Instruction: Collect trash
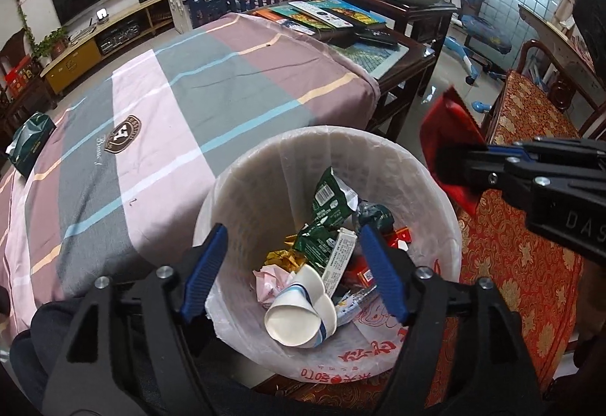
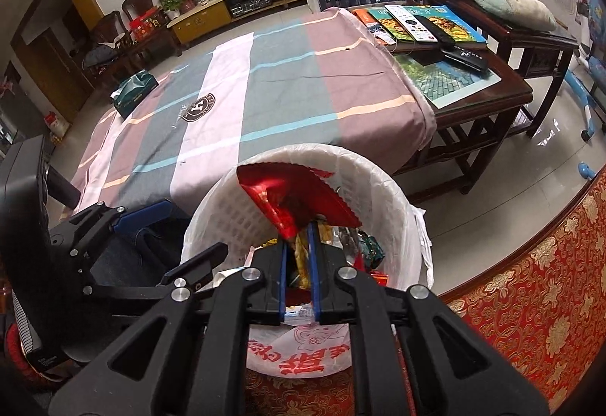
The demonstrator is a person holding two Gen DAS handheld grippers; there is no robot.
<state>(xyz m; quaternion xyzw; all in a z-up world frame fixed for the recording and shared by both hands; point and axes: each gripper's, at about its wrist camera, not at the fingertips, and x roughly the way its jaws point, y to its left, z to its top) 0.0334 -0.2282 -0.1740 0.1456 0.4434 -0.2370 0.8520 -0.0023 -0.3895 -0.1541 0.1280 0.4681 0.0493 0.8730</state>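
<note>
Trash (image 1: 322,257) is seen piled inside a lined white bin (image 1: 435,196). Above the bin, a red wrapper (image 2: 299,196) is pinched by the right gripper (image 2: 297,230), while the left gripper (image 1: 293,238) is held wide and empty.

The left tool (image 1: 293,257) gapes empty over the trash bin (image 1: 242,189); the right tool (image 1: 445,158) pinches a red wrapper (image 1: 443,124).

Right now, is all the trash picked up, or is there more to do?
Nearly done. The bin already holds a paper cup and wrappers. The left gripper is open and empty above it. The right gripper pinches a red wrapper over the bin, not yet dropped. On the tablecloth only a green tissue pack remains.
</note>
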